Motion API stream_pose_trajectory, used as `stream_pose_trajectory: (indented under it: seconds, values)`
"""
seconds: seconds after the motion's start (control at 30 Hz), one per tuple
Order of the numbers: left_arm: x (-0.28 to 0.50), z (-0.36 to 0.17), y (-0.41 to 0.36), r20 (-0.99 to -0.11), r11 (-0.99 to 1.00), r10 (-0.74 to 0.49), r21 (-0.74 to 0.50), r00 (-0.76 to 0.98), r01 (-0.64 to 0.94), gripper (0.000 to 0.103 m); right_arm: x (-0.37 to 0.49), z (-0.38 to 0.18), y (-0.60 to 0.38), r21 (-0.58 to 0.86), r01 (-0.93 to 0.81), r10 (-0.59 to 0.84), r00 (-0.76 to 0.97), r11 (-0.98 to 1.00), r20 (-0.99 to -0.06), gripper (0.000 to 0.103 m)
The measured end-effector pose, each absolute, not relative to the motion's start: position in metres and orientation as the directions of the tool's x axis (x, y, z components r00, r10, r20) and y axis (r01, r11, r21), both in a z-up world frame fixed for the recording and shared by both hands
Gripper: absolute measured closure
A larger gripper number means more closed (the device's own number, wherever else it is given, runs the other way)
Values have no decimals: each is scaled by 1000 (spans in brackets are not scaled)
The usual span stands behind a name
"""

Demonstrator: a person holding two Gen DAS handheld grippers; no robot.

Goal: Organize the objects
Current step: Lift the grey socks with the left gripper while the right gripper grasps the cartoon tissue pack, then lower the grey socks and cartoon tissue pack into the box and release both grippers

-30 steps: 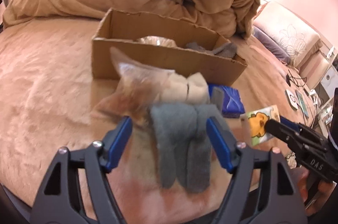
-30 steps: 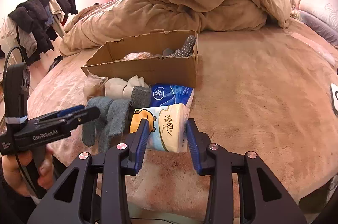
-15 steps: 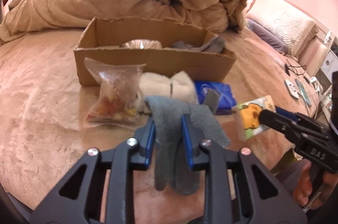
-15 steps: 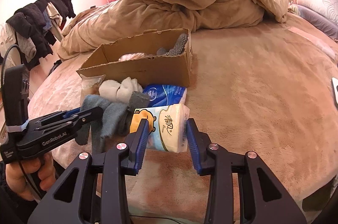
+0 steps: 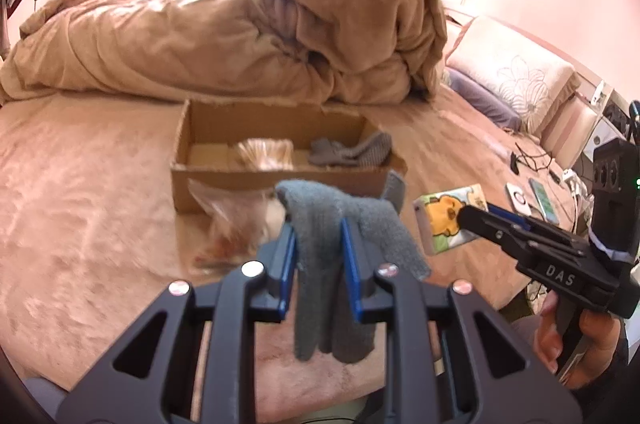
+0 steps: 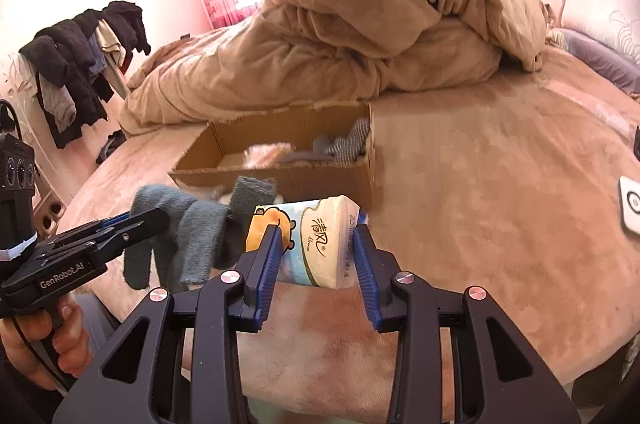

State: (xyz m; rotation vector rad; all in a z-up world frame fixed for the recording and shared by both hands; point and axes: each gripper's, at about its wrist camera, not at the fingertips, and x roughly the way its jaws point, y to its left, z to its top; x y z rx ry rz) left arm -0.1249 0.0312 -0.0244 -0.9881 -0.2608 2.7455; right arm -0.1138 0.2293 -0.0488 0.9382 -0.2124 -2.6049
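My left gripper [image 5: 318, 226] is shut on a grey sock [image 5: 320, 276] and holds it lifted above the bed; the sock hangs down in the right wrist view too [image 6: 188, 236]. My right gripper [image 6: 316, 238] is shut on a tissue pack [image 6: 316, 244] with a yellow bear print, also lifted, and seen in the left wrist view [image 5: 444, 222]. An open cardboard box [image 5: 224, 180] lies ahead on the bed with a clear bag [image 5: 264, 152] and grey socks [image 5: 348, 152] inside. A clear plastic bag [image 5: 228, 224] of small items lies in front of the box.
A heaped tan duvet [image 5: 256, 36] fills the bed behind the box. Pillows [image 5: 516, 76] lie at the right. Phones and cables [image 5: 532, 192] sit near the right bed edge. Clothes hang on a rack [image 6: 76, 64] at the left.
My left gripper closed on the grey sock and lifted it off the bed. My right gripper raised the tissue pack. Both moved toward the box.
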Motion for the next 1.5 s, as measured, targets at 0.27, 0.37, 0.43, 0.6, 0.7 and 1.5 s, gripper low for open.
stream_pose_trajectory:
  seconds: [0.27, 0.37, 0.43, 0.6, 0.7, 1.5]
  values:
    - [-138, 10, 8, -586, -962, 246, -246, -772, -121, 81, -127, -17, 223, 272, 293, -399, -729, -916, -557, 64]
    - [-145, 20, 1, -575, -962, 244, -248, -781, -117, 81, -137, -5, 221, 264, 293, -393, -732, -919, -557, 64]
    - [-153, 26, -3, -571, -962, 239, -248, -785, -112, 81, -142, 0, 221, 262, 291, -390, -736, -920, -554, 64]
    - [-176, 32, -16, -566, -963, 226, -253, -793, -94, 81, -162, 8, 217, 262, 286, -386, -737, -922, -555, 64]
    - [-193, 32, -22, -568, -966, 212, -246, -795, -82, 81, -175, 8, 214, 265, 289, -391, -732, -920, -559, 64]
    - [-299, -74, -33, -753, -991, 88, -134, -652, 21, 77, -266, -74, 173, 266, 288, -390, -611, -920, -689, 64]
